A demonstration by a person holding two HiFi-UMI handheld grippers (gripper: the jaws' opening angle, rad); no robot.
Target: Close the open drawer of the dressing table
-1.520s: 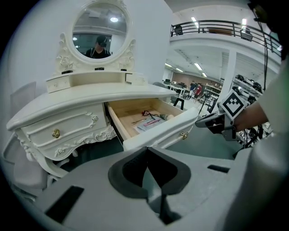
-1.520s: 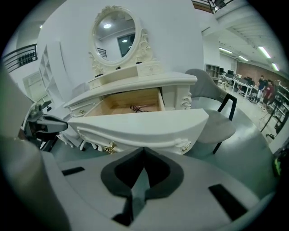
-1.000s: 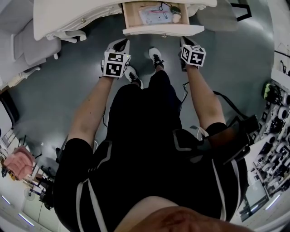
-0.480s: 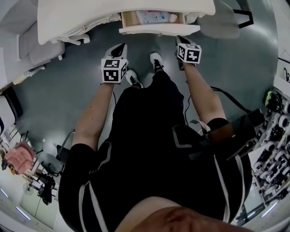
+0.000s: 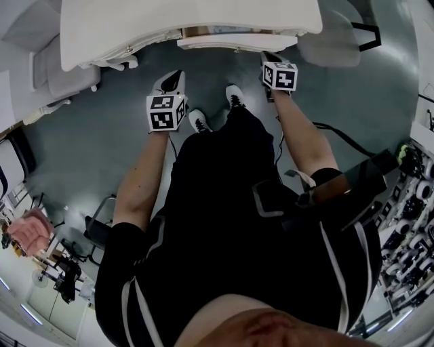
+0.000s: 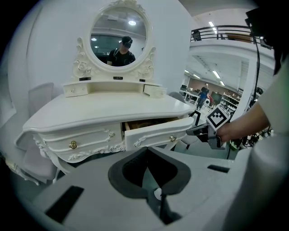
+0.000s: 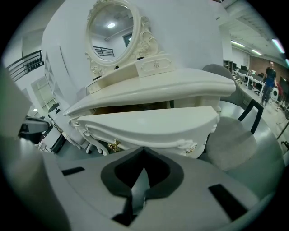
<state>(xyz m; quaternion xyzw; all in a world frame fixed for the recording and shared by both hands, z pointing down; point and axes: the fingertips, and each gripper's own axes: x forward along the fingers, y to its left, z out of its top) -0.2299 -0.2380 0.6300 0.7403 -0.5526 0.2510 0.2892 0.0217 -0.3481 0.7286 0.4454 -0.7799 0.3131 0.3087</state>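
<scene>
The ornate white dressing-table bench (image 5: 190,17) stands ahead of us on the grey floor (image 5: 102,142). Its white curved-front drawer (image 5: 237,43) juts a little way out under the top, and a thin strip of its wooden inside shows. Our right hand-held gripper (image 5: 268,57) has its jaws pressed together with nothing between them. The tips sit at the drawer front near its right end, touching it as far as we can tell. Our left hand-held gripper (image 5: 174,75), jaws likewise together and empty, hangs off to the left, clear of the bench. An oval mirror (image 6: 118,31) in a carved white frame tops the bench, and a grey padded chair (image 7: 230,140) stands just beside its right end.
</scene>
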